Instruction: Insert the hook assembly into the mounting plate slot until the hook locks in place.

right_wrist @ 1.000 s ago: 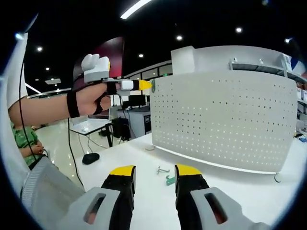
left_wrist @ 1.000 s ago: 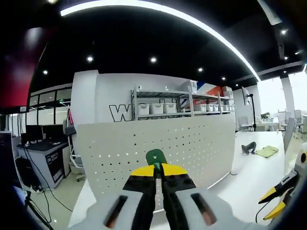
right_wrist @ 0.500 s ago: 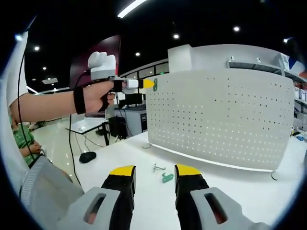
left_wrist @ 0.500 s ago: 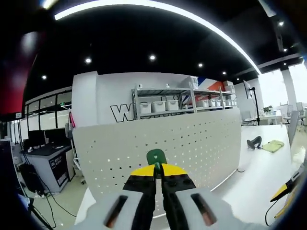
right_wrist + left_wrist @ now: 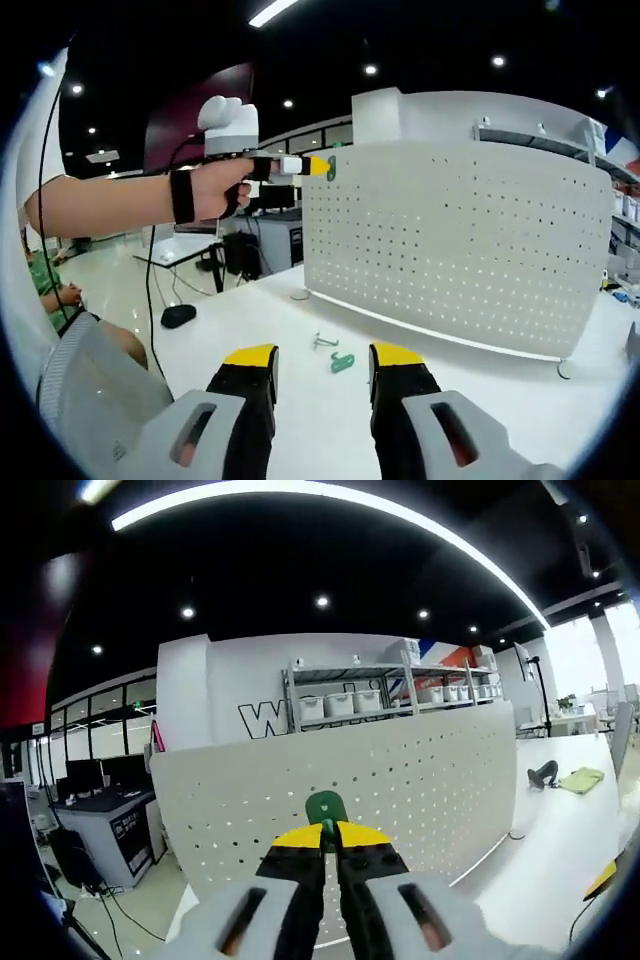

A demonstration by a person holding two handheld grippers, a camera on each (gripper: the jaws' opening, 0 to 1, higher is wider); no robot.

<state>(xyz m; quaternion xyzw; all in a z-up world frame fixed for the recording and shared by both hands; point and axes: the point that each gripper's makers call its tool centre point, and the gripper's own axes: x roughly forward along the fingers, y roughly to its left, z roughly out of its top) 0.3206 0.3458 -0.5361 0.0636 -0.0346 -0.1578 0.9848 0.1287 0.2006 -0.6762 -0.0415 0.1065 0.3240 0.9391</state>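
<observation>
Left gripper (image 5: 328, 832): jaws closed on green hook (image 5: 325, 806); lower centre of left gripper view; in right gripper view, upper left (image 5: 322, 167), held in a hand (image 5: 215, 188) at the pegboard's top corner
Right gripper (image 5: 318, 362): jaws wide apart, nothing between them; bottom of right gripper view
Pegboard (image 5: 450, 250): white, perforated, upright on table (image 5: 300, 420); behind the held hook in left gripper view (image 5: 400, 780)
Table: second green hook (image 5: 342, 361) and metal hook (image 5: 324, 342) lying near each other, before the pegboard
Shelf (image 5: 370, 695): white bins, upper centre of left gripper view

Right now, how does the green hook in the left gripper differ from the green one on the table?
The held green hook is pinched between the left gripper's shut fingers, raised near the pegboard. The loose green hook lies flat on the table, ahead of the open right gripper, untouched. Both are green.
</observation>
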